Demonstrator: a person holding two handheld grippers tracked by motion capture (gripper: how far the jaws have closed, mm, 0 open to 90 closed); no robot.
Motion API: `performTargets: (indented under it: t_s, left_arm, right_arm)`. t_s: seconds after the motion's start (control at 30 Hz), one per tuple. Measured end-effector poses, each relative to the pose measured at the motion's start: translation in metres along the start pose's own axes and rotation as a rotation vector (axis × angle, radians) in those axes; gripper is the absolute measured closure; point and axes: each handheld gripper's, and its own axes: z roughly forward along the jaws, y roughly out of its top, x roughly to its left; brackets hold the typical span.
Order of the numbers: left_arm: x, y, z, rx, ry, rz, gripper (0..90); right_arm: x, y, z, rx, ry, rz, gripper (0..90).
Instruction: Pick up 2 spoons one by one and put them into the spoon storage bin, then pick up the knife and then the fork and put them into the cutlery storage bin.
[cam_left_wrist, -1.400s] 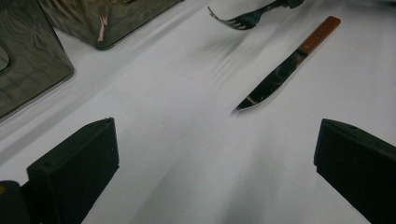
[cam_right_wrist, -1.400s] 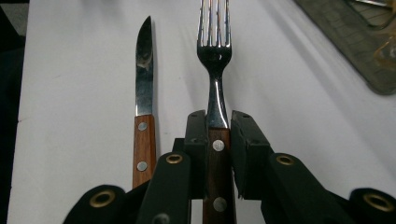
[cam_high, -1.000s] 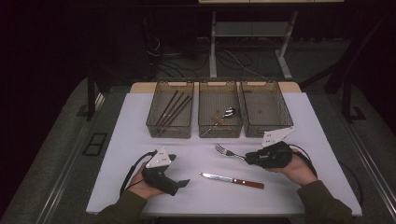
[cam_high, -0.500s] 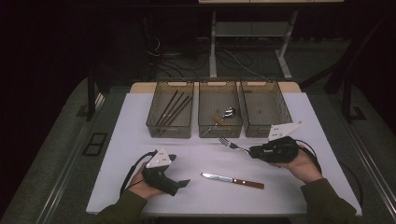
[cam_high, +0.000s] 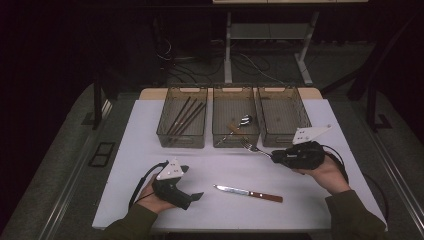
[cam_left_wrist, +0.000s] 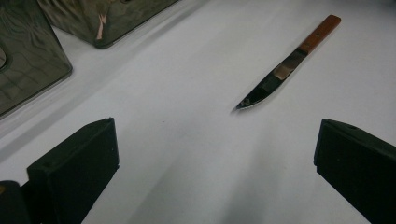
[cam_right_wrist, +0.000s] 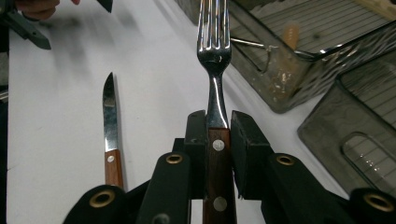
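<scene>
Moved since a second ago: right gripper (cam_high: 275, 159) carries the fork (cam_high: 253, 147) up off the tabletop (cam_high: 150, 125) and toward the bins; tines now sit at the near edge of the middle bin (cam_high: 235, 117). Left hand and knife have not shifted.
Right jaws: closed on the fork's wooden handle, tines pointing straight ahead (right gripper view shows the handle (cam_right_wrist: 218, 172) pinched square between both pads).
Left jaws: wide open, nothing between them; left gripper (cam_high: 192, 197) rests low on the tabletop, aimed toward the knife tip.
Fork: in the air, held level, just short of the bins.
Knife (cam_high: 248, 192): flat on the tabletop between the two hands, blade tip toward the left gripper, brown handle toward the right.
Bins: three in a row at the far side; left bin (cam_high: 182, 117) holds dark chopsticks, middle holds a spoon (cam_high: 244, 120), right bin (cam_high: 282, 115) looks bare.
Step in hand: judging by the sorting, fork goes into a bin, most likely the right one.
How to do it well: lift enough to clear the rim, bring the whole fork over the bin floor, tip tines down, then release low so it doesn't bounce out.
Risk: tines catching the bin wall.
</scene>
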Motion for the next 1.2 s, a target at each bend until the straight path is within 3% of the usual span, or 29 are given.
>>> performTargets:
  t_s: [0.2,0.63,0.97,1.2]
  left_arm:
    - [0.000,0.000,0.000,0.001,-0.001,0.002,0.0]
    - [0.000,0.000,0.001,0.004,-0.003,-0.005,0.0]
    - [-0.001,0.000,0.000,0.002,-0.003,-0.007,0.0]
    - [-0.001,0.000,0.001,0.005,-0.002,-0.006,0.0]
  right_arm:
    - [-0.006,0.003,-0.006,-0.014,-0.028,0.010,77.5]
    - [-0.026,0.009,-0.017,-0.033,-0.102,0.077,77.5]
    - [-0.052,0.012,-0.031,-0.050,-0.175,0.136,77.5]
    - [-0.069,0.020,-0.035,-0.061,-0.202,0.163,77.5]
